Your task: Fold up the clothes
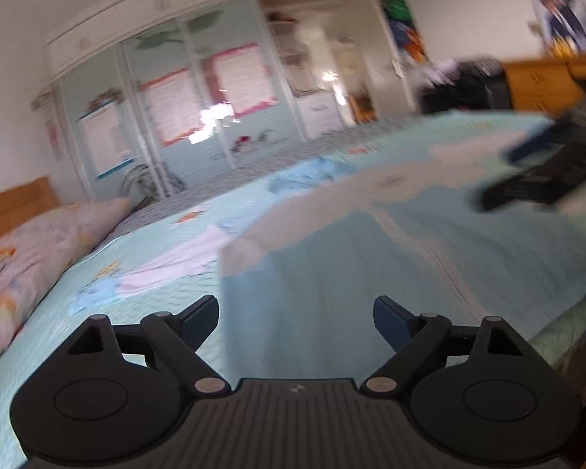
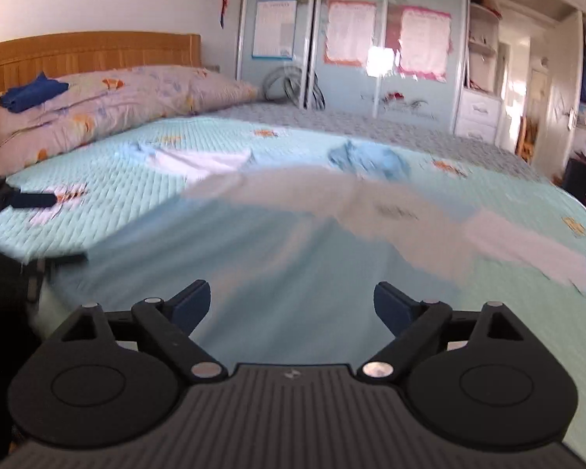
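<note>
The left gripper [image 1: 296, 320] and right gripper [image 2: 292, 306] are both pointing slightly downward over the bed [image 2: 109, 183], jaws standing wide apart with nothing between them. The light-blue garment [image 1: 332, 273] is lying spread flat on the bedspread just ahead (both views are blurred).
</note>
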Demonstrator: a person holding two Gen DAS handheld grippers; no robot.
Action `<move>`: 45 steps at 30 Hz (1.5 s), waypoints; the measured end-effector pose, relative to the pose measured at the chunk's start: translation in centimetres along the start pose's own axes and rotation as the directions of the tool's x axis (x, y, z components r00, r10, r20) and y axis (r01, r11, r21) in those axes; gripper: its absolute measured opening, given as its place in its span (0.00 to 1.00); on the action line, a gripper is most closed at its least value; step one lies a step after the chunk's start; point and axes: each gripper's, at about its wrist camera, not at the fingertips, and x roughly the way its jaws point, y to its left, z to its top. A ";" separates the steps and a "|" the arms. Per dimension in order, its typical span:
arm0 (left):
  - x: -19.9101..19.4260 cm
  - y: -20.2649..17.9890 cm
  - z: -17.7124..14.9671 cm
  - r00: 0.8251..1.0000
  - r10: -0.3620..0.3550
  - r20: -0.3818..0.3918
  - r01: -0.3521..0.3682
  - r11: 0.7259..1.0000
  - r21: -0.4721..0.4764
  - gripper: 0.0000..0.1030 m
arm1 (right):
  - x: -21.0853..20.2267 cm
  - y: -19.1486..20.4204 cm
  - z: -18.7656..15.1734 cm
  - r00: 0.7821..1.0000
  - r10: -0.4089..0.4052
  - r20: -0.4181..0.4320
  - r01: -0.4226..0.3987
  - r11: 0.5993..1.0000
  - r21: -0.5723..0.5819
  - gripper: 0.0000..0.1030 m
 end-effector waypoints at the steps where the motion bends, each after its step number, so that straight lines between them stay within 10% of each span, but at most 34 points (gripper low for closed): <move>1: 0.9 -0.5 -0.5 0.999 -0.004 -0.039 0.005 1.000 0.014 0.82 | 1.6 -0.1 0.0 0.999 0.013 -0.030 -0.013 1.000 0.006 0.88; 6: 1.1 1.4 -3.5 0.993 -0.008 -0.115 -0.001 0.997 -0.076 0.87 | 2.8 -4.6 -3.7 0.978 -0.026 -0.205 0.035 0.999 0.041 0.87; 13: -0.9 2.9 -2.9 0.997 0.062 -0.042 -0.067 0.990 -0.121 0.85 | -4.6 -10.8 -5.2 0.979 -0.156 -0.131 0.183 0.954 0.236 0.87; 18: -1.9 0.9 -1.3 0.996 0.062 0.069 -0.057 0.996 -0.074 0.86 | -0.3 -7.7 -1.6 0.998 -0.061 0.003 0.059 0.975 0.214 0.88; 24: -1.5 1.4 -2.5 0.995 0.096 0.005 -0.096 0.991 -0.090 0.86 | 6.6 -7.2 -1.6 0.994 -0.018 -0.109 0.041 0.977 0.211 0.88; 30: -1.6 3.3 -2.1 0.986 0.166 0.021 -0.158 0.965 -0.207 0.91 | 0.7 -11.9 -5.1 0.941 -0.286 -0.179 0.330 0.888 0.318 0.88; 33: 0.0 2.5 0.7 0.994 0.097 0.050 -0.086 0.977 -0.198 0.96 | -1.9 -11.9 -4.0 0.939 -0.321 -0.126 0.344 0.872 0.348 0.88; 39: 8.7 -1.8 6.2 0.997 -0.065 -0.031 0.064 0.997 -0.043 0.99 | 4.2 -8.0 1.5 0.991 -0.124 -0.051 0.133 0.959 0.250 0.92; 45: 11.8 1.7 3.1 0.961 -0.060 -0.271 0.011 0.984 -0.177 1.00 | 10.9 -8.7 0.6 0.961 -0.101 -0.256 0.148 0.974 0.172 0.91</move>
